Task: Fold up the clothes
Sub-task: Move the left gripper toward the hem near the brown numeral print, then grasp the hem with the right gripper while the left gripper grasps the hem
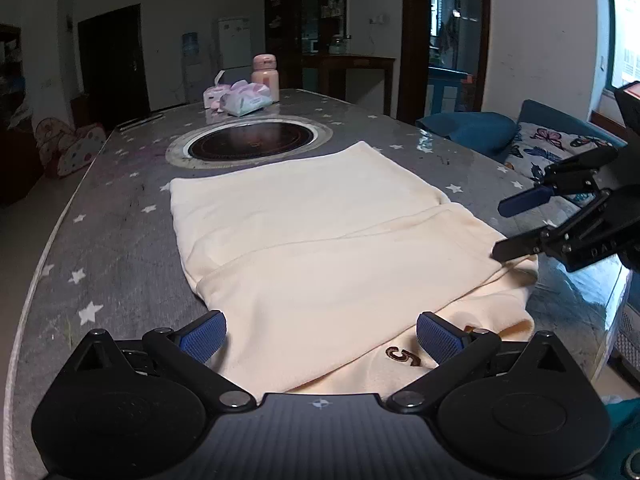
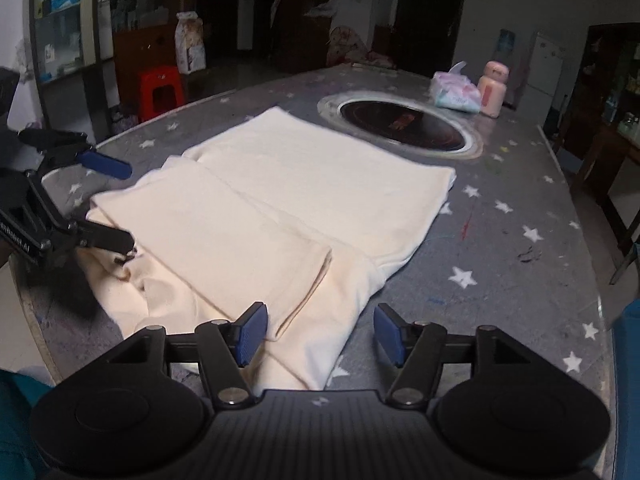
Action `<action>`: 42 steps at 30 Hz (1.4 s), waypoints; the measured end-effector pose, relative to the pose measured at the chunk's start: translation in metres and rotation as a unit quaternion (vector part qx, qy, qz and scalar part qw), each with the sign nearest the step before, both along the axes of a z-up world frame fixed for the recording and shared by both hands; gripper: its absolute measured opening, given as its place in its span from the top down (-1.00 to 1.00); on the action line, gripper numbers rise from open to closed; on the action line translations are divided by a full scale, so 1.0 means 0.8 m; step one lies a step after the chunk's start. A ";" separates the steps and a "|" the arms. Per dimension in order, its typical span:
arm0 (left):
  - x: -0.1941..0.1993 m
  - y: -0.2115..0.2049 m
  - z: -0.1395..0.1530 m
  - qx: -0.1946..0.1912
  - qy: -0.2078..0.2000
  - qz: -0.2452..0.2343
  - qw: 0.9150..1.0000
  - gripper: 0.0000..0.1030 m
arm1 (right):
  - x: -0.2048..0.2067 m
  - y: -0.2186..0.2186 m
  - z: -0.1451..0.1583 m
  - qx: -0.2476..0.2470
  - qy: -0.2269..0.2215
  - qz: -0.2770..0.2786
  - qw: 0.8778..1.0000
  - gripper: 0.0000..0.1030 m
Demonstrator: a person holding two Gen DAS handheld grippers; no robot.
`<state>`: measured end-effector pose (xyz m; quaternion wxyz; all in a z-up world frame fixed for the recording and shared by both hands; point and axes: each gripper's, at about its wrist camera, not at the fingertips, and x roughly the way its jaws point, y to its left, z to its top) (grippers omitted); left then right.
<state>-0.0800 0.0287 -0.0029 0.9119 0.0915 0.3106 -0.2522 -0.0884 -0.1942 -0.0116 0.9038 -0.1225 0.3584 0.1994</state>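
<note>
A cream garment [image 1: 320,232] lies flat on the grey star-patterned table [image 1: 120,240], with a folded layer on its near half and a small brown embroidered mark [image 1: 402,356] at the near edge. My left gripper [image 1: 320,336] stands wide open at that near edge, with cloth lying between its blue pads [image 1: 202,338] and neither pad pressing on it. My right gripper [image 2: 321,334] is open over the garment's [image 2: 280,208] near corner. In the left wrist view the right gripper [image 1: 516,224] sits at the cloth's right corner, its lower finger resting on the fabric. The left gripper [image 2: 116,204] shows open at the left in the right wrist view.
A round black hob [image 1: 252,144] is set into the table beyond the garment. Tissue packs [image 1: 244,98] and a pink bottle [image 1: 265,76] stand at the far end. A blue sofa with a butterfly cushion [image 1: 540,148] flanks the table; a red stool [image 2: 160,88] stands off the other side.
</note>
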 end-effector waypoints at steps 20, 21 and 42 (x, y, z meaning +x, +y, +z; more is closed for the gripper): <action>-0.059 0.000 0.004 0.054 -0.041 -0.130 0.989 -0.45 | -0.029 0.013 0.023 -0.023 0.002 0.084 0.996 -0.24; -0.060 -0.002 0.003 0.057 -0.046 -0.133 0.988 -0.38 | -0.032 0.015 0.022 -0.026 0.003 0.091 0.995 -0.24; 0.025 -0.011 0.017 -0.020 -0.010 -0.082 0.996 0.71 | -0.043 0.070 -0.006 -0.064 -0.019 0.188 0.980 0.35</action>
